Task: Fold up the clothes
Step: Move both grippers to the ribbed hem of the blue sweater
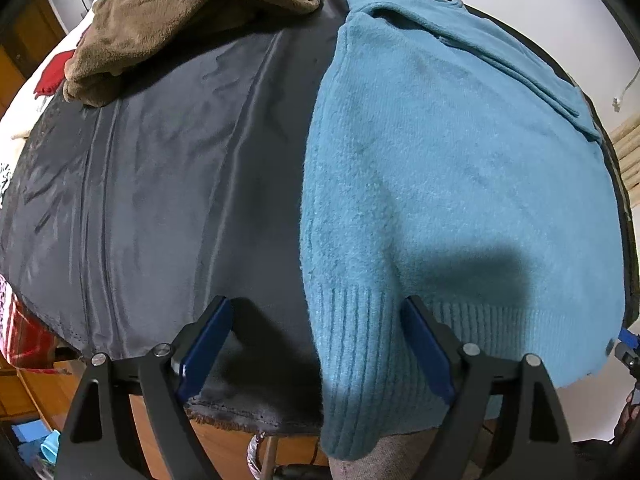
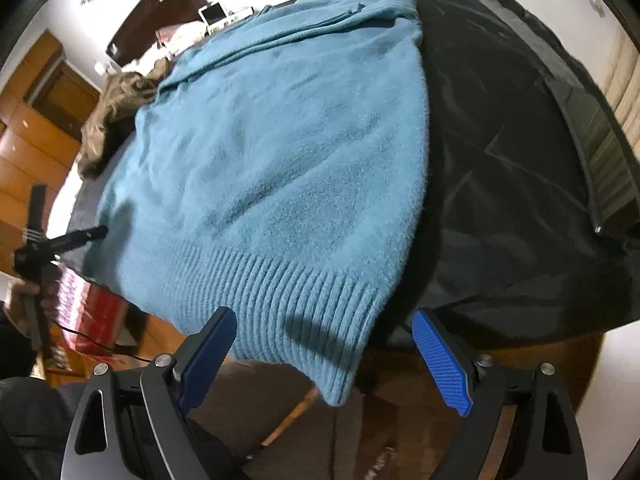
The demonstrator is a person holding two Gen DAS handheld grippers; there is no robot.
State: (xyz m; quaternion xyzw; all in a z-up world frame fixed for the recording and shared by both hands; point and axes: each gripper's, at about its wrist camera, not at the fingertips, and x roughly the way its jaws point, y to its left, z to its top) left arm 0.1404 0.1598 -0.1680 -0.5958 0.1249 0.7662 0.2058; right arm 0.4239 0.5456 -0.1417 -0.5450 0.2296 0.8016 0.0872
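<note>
**Teal sweater flat on dark cloth, both grippers wide apart at its hem**

Broadly, a dark grey satin-like cloth (image 1: 168,168) covers the table, and no readable writing or label shows on anything. On it lies the fuzzy teal knitted sweater (image 1: 448,168), spread flat with its long axis running away from both cameras: ribbed hem nearest, hanging over the table's near edge, neckline and folded sleeve at the far end. A rumpled brown fleece garment (image 1: 192,20) sits at the far left corner, apart from the sweater. The left gripper (image 1: 316,344) stands wide, straddling the hem's left corner. The right gripper (image 2: 324,356) is equally wide, the hem's right corner drooping between its blue-padded fingers (image 2: 444,364).
</note>
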